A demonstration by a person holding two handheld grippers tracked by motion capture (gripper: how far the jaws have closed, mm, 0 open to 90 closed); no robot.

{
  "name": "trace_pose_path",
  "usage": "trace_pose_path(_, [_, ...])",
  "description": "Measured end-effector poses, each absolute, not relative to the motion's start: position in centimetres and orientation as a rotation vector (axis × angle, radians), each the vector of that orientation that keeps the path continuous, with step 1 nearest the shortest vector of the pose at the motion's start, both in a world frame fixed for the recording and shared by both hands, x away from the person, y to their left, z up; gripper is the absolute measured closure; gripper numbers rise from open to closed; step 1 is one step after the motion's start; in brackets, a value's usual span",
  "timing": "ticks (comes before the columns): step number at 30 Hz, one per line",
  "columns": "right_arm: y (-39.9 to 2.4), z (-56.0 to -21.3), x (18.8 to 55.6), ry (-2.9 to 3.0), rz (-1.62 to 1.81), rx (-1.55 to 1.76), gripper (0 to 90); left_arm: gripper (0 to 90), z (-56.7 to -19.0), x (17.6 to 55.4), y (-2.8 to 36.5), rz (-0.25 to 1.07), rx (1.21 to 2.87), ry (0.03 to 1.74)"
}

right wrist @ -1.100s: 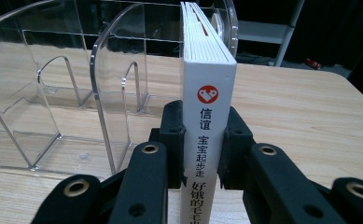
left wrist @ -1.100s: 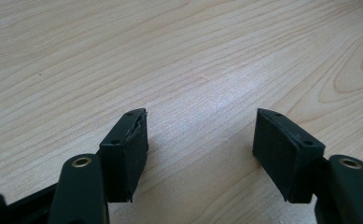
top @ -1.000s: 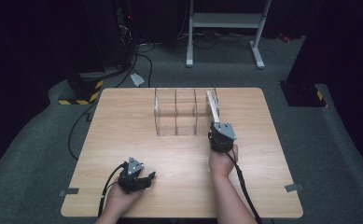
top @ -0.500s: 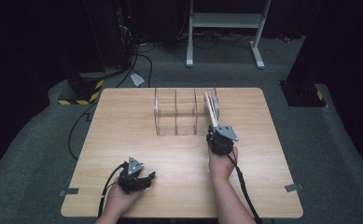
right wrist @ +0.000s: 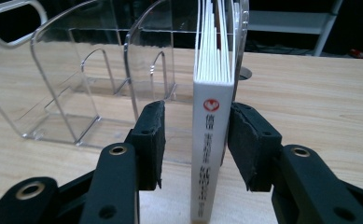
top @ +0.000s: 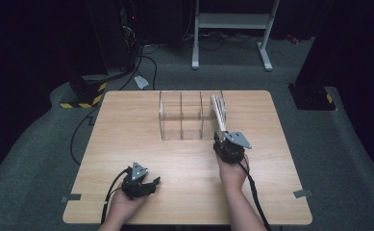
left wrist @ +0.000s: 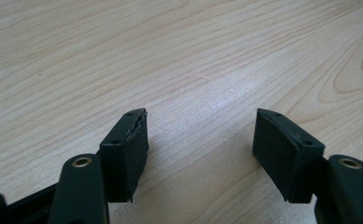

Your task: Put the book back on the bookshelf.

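A clear acrylic rack [top: 182, 120] with several upright dividers stands at the back middle of the wooden table [top: 127, 130]. A thin white book [top: 217, 113] stands upright in its rightmost slot, spine [right wrist: 210, 140] toward me. My right gripper [top: 219, 139] sits just in front of that slot with the spine between its jaws. The jaws have just been opening. The left pad [right wrist: 152, 135] stands clear of the book and the right pad [right wrist: 244, 140] lies close beside it. My left gripper [top: 153, 182] rests open near the front left, nothing between its pads [left wrist: 128, 149].
The rack's [right wrist: 67, 93] other slots hold nothing. Behind the table stand a white metal frame [top: 230, 29] and loose cables [top: 141, 53] on the floor. A black-and-yellow striped block [top: 81, 98] lies off the table's back left corner, a dark box [top: 314, 96] off its right.
The right gripper has eased back a little toward the near edge while the book stays upright in the rack. The left gripper has not moved.
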State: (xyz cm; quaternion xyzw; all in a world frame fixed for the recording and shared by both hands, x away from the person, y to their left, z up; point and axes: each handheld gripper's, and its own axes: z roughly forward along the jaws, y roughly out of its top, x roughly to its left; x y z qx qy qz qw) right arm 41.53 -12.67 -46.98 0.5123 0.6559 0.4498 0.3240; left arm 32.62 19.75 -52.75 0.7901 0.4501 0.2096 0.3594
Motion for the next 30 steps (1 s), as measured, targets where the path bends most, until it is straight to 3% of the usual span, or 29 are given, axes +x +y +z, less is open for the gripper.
trace_pose_path(3, [-13.1, -47.0, 40.8, 1.738, 1.189, 1.339, 54.8, 35.7, -52.8, 32.6, 19.7, 0.541, 2.037, 1.16])
trace_pose_path(9, [-13.9, -47.8, 39.8, 1.778, 1.17, 1.309, 68.9, 35.7, -52.7, 32.6, 19.7, 0.541, 2.037, 1.162])
trace_pose_path(30, [-14.5, -48.5, 41.2, 1.776, 1.122, 1.336, 71.0, 35.7, -52.7, 32.6, 19.7, 0.541, 2.036, 1.163])
